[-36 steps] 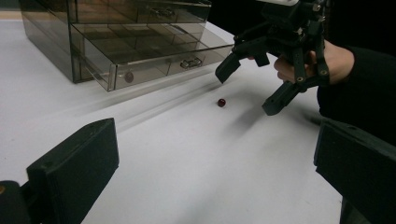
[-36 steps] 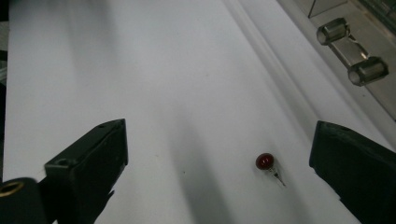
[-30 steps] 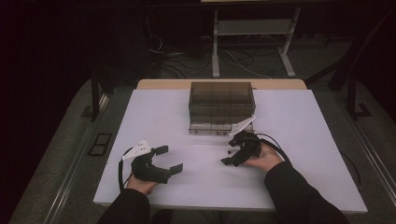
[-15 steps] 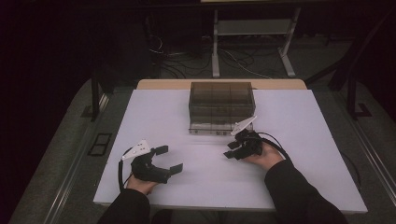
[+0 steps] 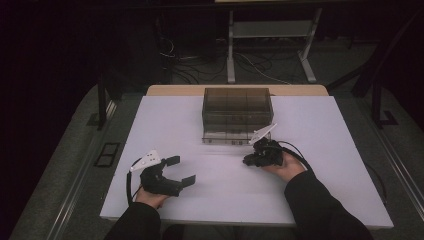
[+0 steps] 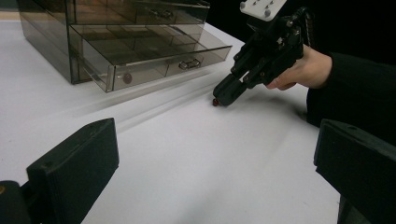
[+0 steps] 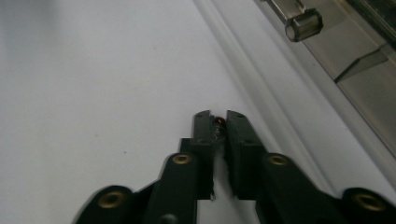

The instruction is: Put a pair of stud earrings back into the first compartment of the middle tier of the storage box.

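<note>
A smoky see-through drawer box (image 5: pixel 237 112) stands at the back middle of the white table (image 5: pixel 330 145). Its bottom drawer (image 6: pixel 154 56) is pulled out. In front of it my right gripper (image 5: pixel 247 161) points down at the tabletop; its jaws have just been closing and now pinch a tiny dark red bead-like thing (image 7: pixel 219 122) at their tips. The left gripper view shows that right gripper (image 6: pixel 219 99) with the red thing (image 6: pixel 215 102) touching the table. My left gripper (image 5: pixel 181 170) rests near the front left, open, nothing between its jaws.
The drawer's small handle (image 7: pixel 303 24) lies close to the right gripper's far right. The table's front edge runs just behind both forearms. Beyond the table, a metal stand (image 5: pixel 270 45) and cables lie on the dark floor.
The right gripper's jaws, spread a second ago, have come together on the small red thing on the table. The left gripper has stayed where it was.
</note>
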Demonstrator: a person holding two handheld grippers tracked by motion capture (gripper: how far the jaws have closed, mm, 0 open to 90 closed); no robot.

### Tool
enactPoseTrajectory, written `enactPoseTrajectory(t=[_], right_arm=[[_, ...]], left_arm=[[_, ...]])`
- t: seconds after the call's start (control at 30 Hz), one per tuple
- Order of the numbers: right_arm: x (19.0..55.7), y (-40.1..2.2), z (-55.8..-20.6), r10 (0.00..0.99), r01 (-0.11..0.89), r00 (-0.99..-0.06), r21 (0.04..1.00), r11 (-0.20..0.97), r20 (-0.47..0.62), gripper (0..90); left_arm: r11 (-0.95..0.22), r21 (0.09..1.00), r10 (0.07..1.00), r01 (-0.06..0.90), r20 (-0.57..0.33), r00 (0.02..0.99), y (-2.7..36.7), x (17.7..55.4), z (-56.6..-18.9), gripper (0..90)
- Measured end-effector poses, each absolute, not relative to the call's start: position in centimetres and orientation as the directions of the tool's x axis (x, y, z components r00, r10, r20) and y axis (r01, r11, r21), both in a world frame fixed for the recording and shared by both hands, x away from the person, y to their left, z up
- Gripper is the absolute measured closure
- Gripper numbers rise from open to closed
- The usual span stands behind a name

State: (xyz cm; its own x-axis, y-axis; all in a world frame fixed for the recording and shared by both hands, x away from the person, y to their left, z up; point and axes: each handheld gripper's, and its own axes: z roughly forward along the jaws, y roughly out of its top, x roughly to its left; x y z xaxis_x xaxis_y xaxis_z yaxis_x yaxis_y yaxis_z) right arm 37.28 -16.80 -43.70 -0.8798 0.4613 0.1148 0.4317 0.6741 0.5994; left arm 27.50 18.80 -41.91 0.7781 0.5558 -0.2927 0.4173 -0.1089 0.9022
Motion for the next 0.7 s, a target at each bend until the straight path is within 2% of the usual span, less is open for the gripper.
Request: enactPoseTrajectory(t=[0.3, 0.7], right_arm=[[37.3, -16.9, -43.3, 0.474, 0.456, -0.869, 0.604, 0.654, 0.142, 82.7], [37.8, -17.2, -40.8, 0.454, 0.430, -0.882, 0.611, 0.664, 0.127, 82.8]], left_arm=[[-0.108, 0.904, 0.555, 0.414, -0.291, 0.779, 18.8, 27.5, -41.9, 0.0], [-0.108, 0.903, 0.557, 0.416, -0.292, 0.777, 18.8, 27.5, -41.9, 0.0]])
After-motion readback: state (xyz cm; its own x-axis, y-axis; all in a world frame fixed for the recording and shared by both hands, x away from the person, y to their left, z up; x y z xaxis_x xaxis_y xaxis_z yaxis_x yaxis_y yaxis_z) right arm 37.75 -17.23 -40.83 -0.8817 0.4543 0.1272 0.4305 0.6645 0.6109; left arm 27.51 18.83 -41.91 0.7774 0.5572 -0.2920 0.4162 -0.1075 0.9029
